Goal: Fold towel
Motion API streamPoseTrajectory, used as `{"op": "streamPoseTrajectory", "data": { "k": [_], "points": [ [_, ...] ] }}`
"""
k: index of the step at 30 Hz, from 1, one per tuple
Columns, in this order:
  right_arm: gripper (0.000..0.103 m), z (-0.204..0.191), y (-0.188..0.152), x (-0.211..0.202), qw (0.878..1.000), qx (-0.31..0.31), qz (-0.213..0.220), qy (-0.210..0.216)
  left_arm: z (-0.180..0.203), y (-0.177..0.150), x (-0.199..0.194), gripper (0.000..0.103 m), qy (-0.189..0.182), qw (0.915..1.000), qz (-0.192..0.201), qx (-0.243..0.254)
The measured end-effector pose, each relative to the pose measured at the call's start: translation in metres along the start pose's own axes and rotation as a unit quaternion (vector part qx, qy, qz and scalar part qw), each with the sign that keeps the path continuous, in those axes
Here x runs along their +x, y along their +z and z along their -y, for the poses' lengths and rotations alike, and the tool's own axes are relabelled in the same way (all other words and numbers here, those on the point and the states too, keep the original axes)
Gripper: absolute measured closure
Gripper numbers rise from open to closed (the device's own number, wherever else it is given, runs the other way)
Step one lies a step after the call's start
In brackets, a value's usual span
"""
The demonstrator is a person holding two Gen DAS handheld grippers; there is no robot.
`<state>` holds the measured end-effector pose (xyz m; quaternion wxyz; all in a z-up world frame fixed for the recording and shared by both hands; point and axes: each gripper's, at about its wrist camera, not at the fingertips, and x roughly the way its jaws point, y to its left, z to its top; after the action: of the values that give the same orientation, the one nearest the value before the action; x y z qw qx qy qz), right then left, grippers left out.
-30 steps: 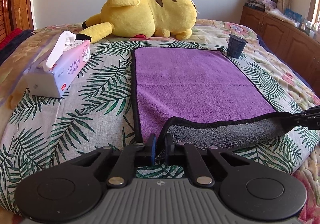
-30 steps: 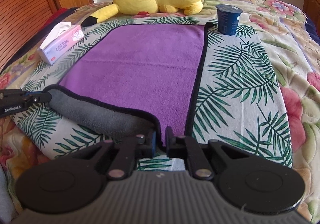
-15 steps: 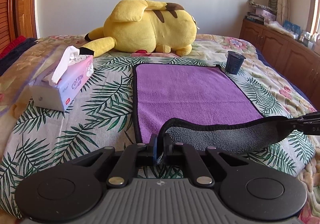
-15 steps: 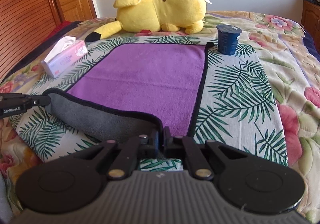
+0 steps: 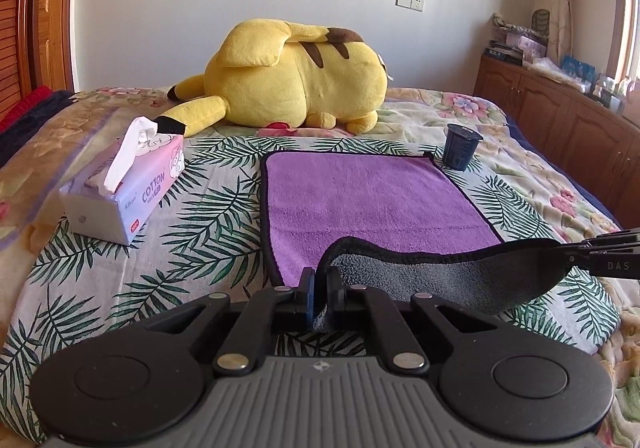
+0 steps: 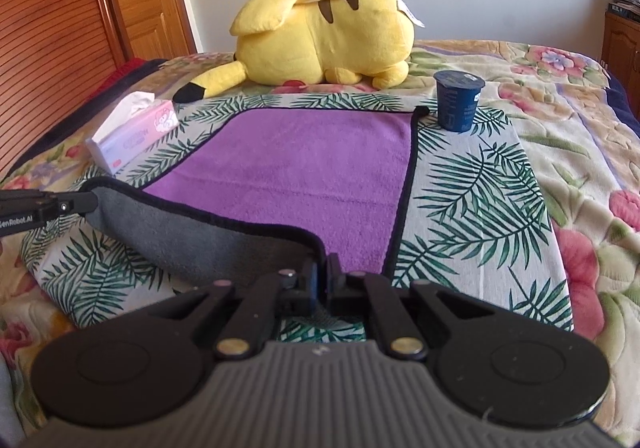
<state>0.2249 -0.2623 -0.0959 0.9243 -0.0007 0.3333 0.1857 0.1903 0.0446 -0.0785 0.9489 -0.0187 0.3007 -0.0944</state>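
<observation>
From the left wrist view, the left gripper (image 5: 320, 290) is clamped on the near left corner of the towel (image 5: 372, 199), which lies spread on the bed (image 5: 208, 232) over the palm-leaf cover. The near edge is lifted clear of the cover and sags between the two corners, showing a grey underside against the purple top, with black piping all round. At the right edge of this view the right gripper (image 5: 568, 252) pinches the other near corner. To fold well, I would say both corners should travel at the same height and pace toward the far edge, keeping the hem taut enough to take out the sag, and land corner on corner just short of the cup (image 5: 460, 147). The pile looks soft and plush, likely to drape and cling to itself.

From the right wrist view, the right gripper (image 6: 322, 280) is closed on the near right corner of the towel (image 6: 304, 163), and the left gripper (image 6: 86, 201) holds the far end of the grey band. The dark cup (image 6: 458, 101) stands just beside the far right corner; the tissue box (image 6: 136, 131) sits well off the left edge, and the yellow plush toy (image 6: 328, 35) lies beyond the far edge.
</observation>
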Motion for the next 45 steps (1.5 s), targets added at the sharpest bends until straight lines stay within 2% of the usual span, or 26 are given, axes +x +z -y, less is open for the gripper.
{"op": "streamPoseTrajectory", "data": {
  "k": [26, 45],
  "points": [
    [0.098, 0.001, 0.021, 0.006, 0.999, -0.023, 0.042, -0.001, 0.001, 0.029, 0.006, 0.103, -0.002, 0.9996, 0.025, 0.014],
    [0.098, 0.011, 0.04, 0.026, 0.997, -0.047, 0.065, -0.002, -0.007, 0.045, 0.042, 0.103, -0.001, 0.9992, 0.025, 0.031]
  ]
}}
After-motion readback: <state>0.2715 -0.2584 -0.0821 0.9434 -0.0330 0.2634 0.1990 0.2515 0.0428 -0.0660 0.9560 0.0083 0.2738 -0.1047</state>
